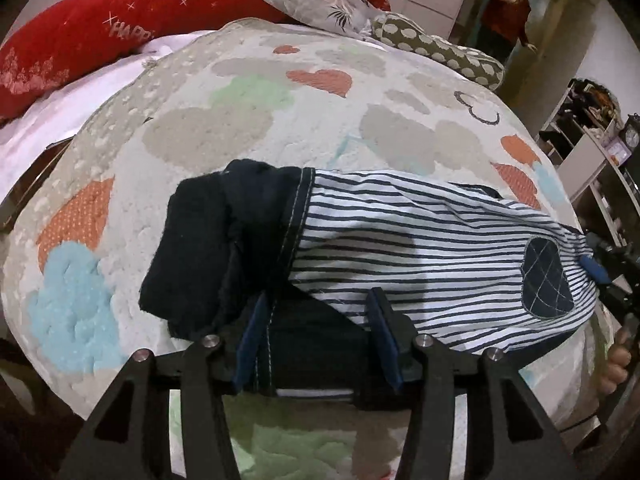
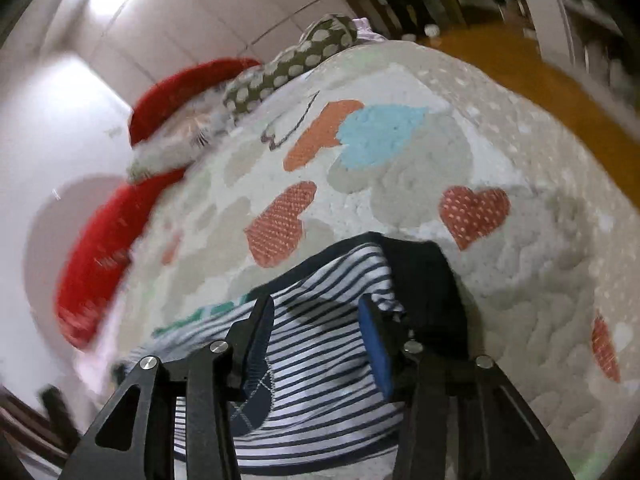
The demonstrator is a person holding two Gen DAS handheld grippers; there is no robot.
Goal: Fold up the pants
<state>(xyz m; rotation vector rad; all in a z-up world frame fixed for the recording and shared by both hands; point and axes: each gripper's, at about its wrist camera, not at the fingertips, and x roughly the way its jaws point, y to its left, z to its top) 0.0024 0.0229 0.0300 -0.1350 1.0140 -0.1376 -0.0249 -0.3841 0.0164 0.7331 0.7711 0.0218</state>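
Pants (image 1: 420, 248) lie folded on the bed (image 1: 240, 128), striped white and navy with a dark cuff bunched at 9 o'clock in my left view and a quilted heart patch (image 1: 547, 276) toward 3 o'clock. My left gripper (image 1: 320, 344) sits at the near edge of the bundle at 6 o'clock, its fingers (image 1: 253, 340) spread apart with dark fabric lying between them; I cannot tell whether they pinch it. At 3 o'clock in that view my right gripper (image 1: 600, 272) meets the striped end beside the patch.

From the right view, my right gripper (image 2: 316, 344) hangs over the striped cloth (image 2: 320, 320), fingers (image 2: 374, 344) released and wide, the fabric running under both. The dark cuff (image 2: 424, 280) lies at 1 o'clock from them. The picture is motion-blurred at its left side.

Red pillows (image 1: 88, 44) and a dotted cushion (image 1: 436, 50) sit at 11 to 1 o'clock on the bed's far end.
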